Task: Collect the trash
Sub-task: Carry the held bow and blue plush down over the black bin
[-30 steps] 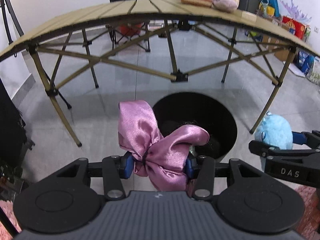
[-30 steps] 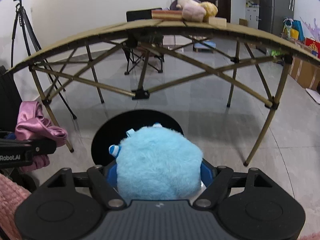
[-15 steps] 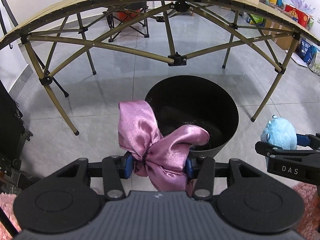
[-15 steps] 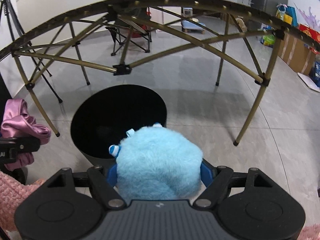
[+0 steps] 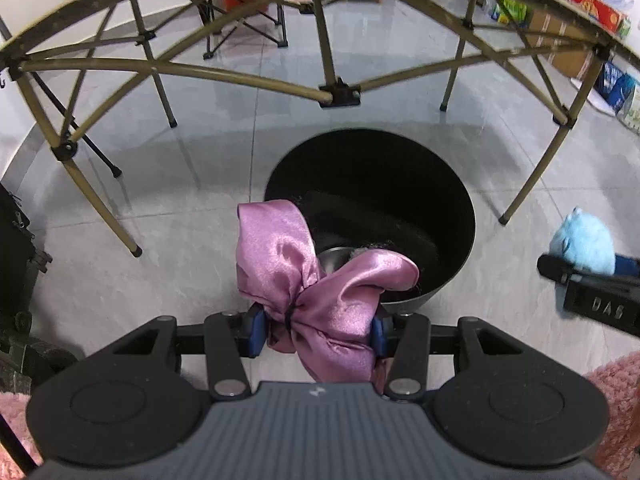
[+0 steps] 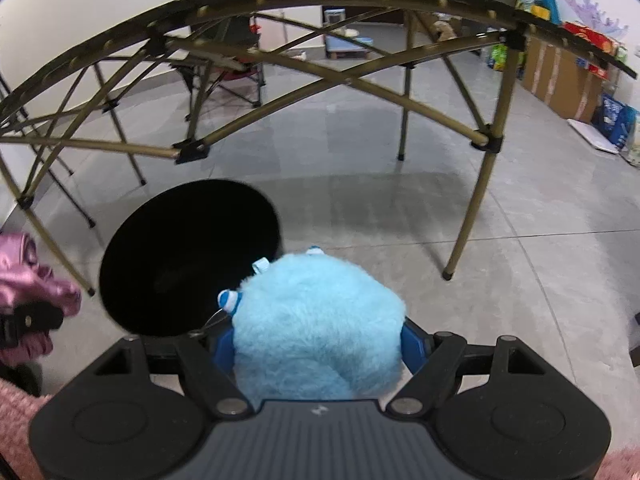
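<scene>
The left gripper (image 5: 318, 330) is clamped on a pink satin bow (image 5: 316, 284), its blue pads (image 5: 256, 330) pressing into the fabric from both sides at the knotted middle. The bow's two loops fan up and outward from the pinch, and its upper right loop overlaps the near rim of the black bin (image 5: 460, 208) as seen from the left wrist camera. The bin stands open on the grey tiled floor (image 5: 160, 200), with something dark and fuzzy lying inside it.

The right gripper (image 6: 316, 346) is closed around a fluffy light-blue plush toy (image 6: 316, 320), which fills the gap between the blue pads (image 6: 412, 344); small blue-and-white nubs stick out of its top. From the right wrist camera the toy sits just right of the bin's (image 6: 188, 260) opening and overlaps its near right edge. In the left wrist view the same toy (image 5: 584, 244) shows to the right of the bin, apart from it.

Beyond the bin stands a folding table (image 6: 360, 4) with olive crossed legs, one foot landing just right of the bin and another to its left. Cardboard boxes (image 6: 560, 76) and colourful packages line the wall far to the right of the bin. A fuzzy pink sleeve (image 6: 16, 420) shows at the lower corner.
</scene>
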Available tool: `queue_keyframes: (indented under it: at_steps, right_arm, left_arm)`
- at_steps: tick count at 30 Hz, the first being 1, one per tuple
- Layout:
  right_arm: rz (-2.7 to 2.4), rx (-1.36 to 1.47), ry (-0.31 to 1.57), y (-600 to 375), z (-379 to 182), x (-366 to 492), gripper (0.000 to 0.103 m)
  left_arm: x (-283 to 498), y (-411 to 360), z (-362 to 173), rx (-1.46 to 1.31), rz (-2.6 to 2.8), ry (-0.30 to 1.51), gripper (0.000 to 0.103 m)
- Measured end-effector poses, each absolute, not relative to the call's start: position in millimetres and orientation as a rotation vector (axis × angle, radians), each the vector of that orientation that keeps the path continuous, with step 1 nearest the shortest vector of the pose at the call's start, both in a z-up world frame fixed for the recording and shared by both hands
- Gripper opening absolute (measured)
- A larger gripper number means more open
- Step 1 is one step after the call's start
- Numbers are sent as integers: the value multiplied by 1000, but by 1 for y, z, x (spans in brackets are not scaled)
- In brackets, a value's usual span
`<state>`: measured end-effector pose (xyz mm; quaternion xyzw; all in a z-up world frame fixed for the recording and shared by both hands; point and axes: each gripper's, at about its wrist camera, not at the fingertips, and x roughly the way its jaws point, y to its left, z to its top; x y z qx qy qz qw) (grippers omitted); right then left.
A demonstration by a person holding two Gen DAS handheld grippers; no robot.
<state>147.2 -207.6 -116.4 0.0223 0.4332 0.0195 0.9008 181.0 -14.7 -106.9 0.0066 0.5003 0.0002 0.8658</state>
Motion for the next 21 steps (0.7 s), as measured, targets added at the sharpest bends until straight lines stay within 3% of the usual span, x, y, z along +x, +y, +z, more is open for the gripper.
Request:
queue_keyframes:
  at_steps: [21]
  right_arm:
    - [-16,95,912,-234,-132,180,76]
  left_arm:
    - [248,-72,-127,116,-14,1111,48]
